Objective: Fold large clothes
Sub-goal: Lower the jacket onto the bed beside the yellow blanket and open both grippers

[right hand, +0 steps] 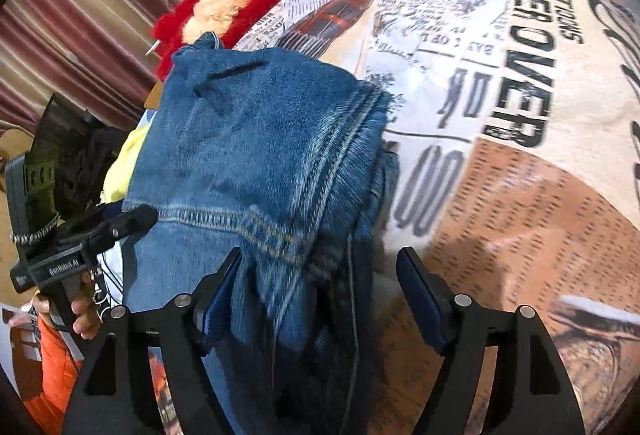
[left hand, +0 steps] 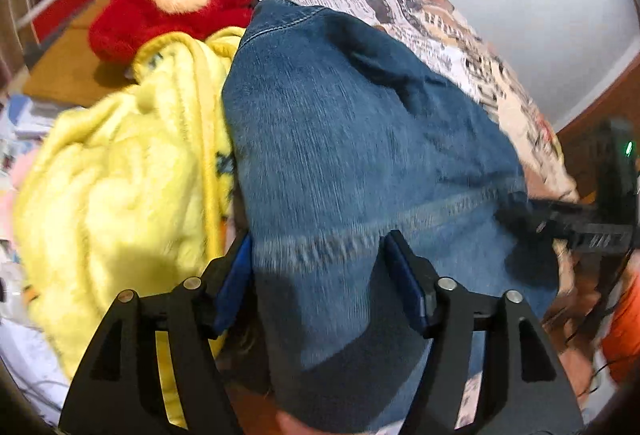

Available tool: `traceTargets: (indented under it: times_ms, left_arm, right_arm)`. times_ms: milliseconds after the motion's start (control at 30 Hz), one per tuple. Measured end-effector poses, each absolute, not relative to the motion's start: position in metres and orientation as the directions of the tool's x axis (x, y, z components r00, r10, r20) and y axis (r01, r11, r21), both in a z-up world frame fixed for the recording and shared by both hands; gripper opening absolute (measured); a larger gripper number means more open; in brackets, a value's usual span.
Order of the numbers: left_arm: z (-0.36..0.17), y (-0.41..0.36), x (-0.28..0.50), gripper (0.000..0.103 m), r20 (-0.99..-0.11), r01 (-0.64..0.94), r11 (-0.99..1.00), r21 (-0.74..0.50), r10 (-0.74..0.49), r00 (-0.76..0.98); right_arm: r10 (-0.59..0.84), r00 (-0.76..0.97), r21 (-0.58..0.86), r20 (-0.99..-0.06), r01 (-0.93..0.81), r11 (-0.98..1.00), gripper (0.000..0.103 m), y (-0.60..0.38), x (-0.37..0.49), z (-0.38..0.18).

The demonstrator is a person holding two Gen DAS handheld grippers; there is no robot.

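Both tongs, left point(left hand: 318, 275) and right point(right hand: 320, 289), are spread wide around the jeans point(left hand: 360, 139), which lie folded on the bedspread point(right hand: 500, 195); hems should be matched before closing.

Right gripper point(right hand: 320, 289) jaws spread wide around blue jeans point(right hand: 256, 155) on newspaper-print bedsheet point(right hand: 520, 195), left gripper point(right hand: 132, 221) at the denim's left edge, red plush toy point(right hand: 224, 15) behind.

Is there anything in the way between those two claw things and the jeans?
Nothing visible. The jeans already lie between the open fingers of the left hand-held gripper. In the other view they run between the open fingers of the right hand-held gripper, nearer its left finger, on the newspaper-print sheet.
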State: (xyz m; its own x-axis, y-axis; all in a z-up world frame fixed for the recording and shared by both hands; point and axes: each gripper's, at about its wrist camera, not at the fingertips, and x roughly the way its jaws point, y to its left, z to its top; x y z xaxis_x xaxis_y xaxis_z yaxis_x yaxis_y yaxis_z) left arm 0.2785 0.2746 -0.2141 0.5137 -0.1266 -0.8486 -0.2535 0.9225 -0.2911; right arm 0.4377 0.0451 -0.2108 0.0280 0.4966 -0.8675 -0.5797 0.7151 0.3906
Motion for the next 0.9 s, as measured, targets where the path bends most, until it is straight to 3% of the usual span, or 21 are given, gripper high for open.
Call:
traceTargets:
  times_ms: [100,267,500,667,900]
  left_arm:
    - [-0.213,0.265,0.263,0.082,-0.853,-0.241,0.937,-0.255,-0.1,0.512]
    - [-0.228,0.249,0.243,0.089,-0.87,-0.241,0.948,-0.208,-0.066,0.489]
    - [-0.24,0.244,0.214,0.092,-0.875,-0.275,0.933,-0.233,-0.078,0.477]
    - [-0.237,0.237,0.2,0.092,-0.9,-0.28,0.946,-0.161,-0.024,0.434]
    - [-0.188,0.231,0.19,0.092,-0.853,-0.317,0.94,-0.126,0.06,0.518]
  right_arm:
    - [0.447,0.044,0.339,-0.893,-0.588,0.734,0.08,0.034,0.431,-0.208]
    - [0.416,0.088,0.268,-0.905,-0.641,0.719,0.08,0.014,0.403,-0.207]
    - [0.412,0.088,0.283,-0.907,-0.595,0.752,0.08,-0.014,0.393,-0.203]
    - [0.408,0.084,0.29,-0.909,-0.576,0.764,0.08,-0.027,0.384,-0.198]
    - [0.425,0.211,0.206,-0.88,-0.637,0.743,0.08,-0.027,0.356,-0.152]
